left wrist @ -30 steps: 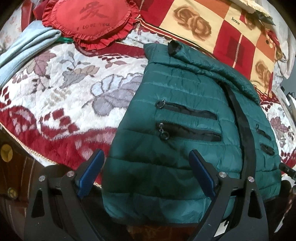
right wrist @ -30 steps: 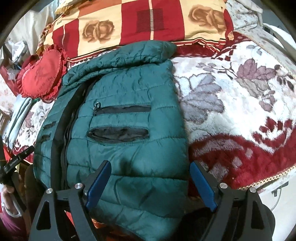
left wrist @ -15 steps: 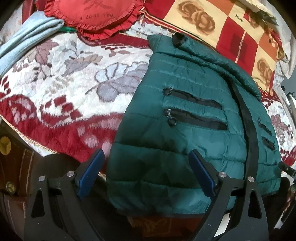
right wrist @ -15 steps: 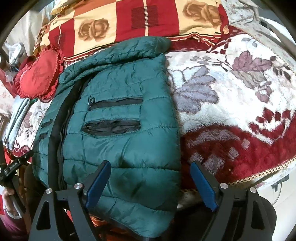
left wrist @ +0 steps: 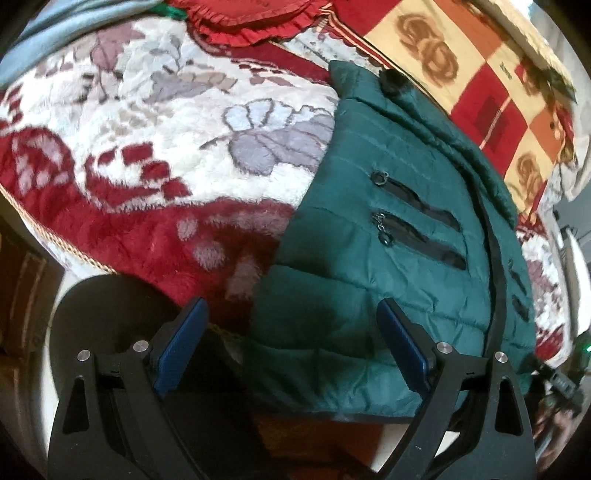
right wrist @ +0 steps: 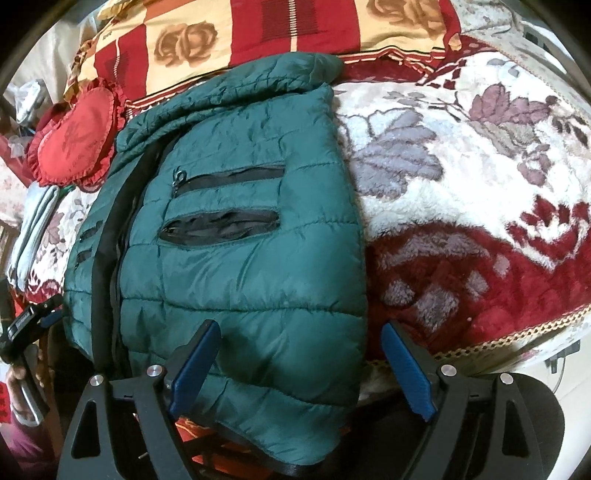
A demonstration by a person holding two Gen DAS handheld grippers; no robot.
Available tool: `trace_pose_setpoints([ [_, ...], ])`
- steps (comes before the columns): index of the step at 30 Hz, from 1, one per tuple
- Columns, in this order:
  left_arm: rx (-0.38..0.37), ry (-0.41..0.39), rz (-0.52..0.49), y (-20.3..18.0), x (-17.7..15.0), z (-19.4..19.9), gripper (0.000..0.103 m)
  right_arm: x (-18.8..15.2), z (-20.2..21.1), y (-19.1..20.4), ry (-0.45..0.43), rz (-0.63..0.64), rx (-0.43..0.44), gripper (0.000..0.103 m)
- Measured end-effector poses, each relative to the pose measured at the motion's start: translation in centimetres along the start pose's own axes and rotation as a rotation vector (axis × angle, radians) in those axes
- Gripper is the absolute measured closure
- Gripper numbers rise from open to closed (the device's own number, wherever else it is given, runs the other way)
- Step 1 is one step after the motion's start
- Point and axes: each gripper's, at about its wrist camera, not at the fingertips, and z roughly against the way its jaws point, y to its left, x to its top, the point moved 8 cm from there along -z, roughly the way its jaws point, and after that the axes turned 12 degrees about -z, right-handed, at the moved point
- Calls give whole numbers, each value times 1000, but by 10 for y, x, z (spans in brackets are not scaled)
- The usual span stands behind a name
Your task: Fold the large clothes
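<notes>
Green quilted jacket point(left wrist: 369, 280) point(right wrist: 236, 236) lay front-up on the floral red-and-white blanket point(left wrist: 155, 155) point(right wrist: 461, 192), hem hanging over the bed edge, collar toward the checked rose pillow point(right wrist: 258, 33). Left gripper point(left wrist: 291, 343): jaws spread wide, nothing between them, at the hem's left corner. Right gripper point(right wrist: 301, 365): jaws likewise released, above the hem's right corner. Red heart cushion point(right wrist: 70, 144) beside the collar.
</notes>
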Motion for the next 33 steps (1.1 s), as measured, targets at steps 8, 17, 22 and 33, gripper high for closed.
trace_pose_setpoints([
  [8,-30,65,-48,-8,-11,-11,10,-4,-8,0,48,-22,34,16],
  [17,-69,107,-79,-23,-15,-23,10,-10,-9,8,79,-16,66,16],
  [22,-73,110,-74,-20,-14,-24,10,-10,-9,10,82,-25,82,16],
  [33,-111,117,-71,-24,-16,-26,15,-10,-7,19,60,16,107,18],
])
